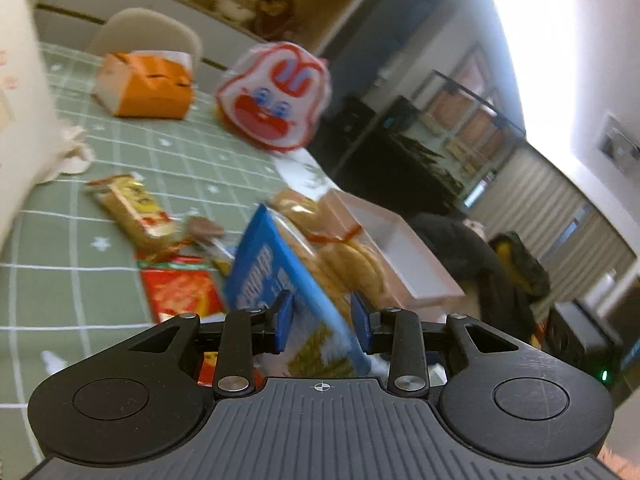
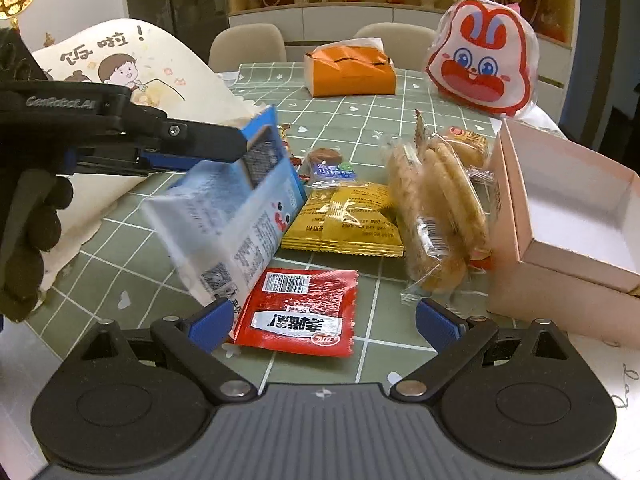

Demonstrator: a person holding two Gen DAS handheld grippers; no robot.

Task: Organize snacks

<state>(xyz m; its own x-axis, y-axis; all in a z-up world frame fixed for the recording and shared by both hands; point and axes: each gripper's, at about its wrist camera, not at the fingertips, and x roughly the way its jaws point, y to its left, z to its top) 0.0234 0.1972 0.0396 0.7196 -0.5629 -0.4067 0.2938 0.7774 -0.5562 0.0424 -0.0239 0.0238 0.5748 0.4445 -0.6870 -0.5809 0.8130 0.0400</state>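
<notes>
Left gripper (image 2: 256,148): clamped on the blue snack box (image 2: 240,216), gripping it near its top end. The box hangs tilted above the table, lifted off the cloth. In the left wrist view the blue pads (image 1: 285,320) press both sides of the box, which is blurred.
Gloved hand (image 2: 28,236): dark glove, at the far left edge of the right wrist view, holding the left tool.
Paper bag (image 2: 120,64): cream, printed with a cartoon child, behind the left gripper.
Right gripper (image 2: 324,322): fingers spread wide apart, holding nothing, low over the near edge of the table.
Red packet (image 2: 300,312): flat on the cloth, between the right gripper's open fingers, barcode side up.
Yellow packet (image 2: 348,220): flat, just beyond the red packet, beside the lower end of the blue box.
Small brown-topped snack (image 2: 326,158): beyond the yellow packet.
Clear bag of round crackers (image 2: 440,216): propped on edge, right of the yellow packet, near the pink box.
Orange tissue pack (image 2: 350,72): far side of the table, centre.
Rabbit-face bag (image 2: 482,56): red and white, upright at the far right of the table.
Pink box (image 2: 516,216): open, white inside, nothing visible in it, at the right edge of the table.
Table (image 2: 132,276): green cloth with white grid lines.
</notes>
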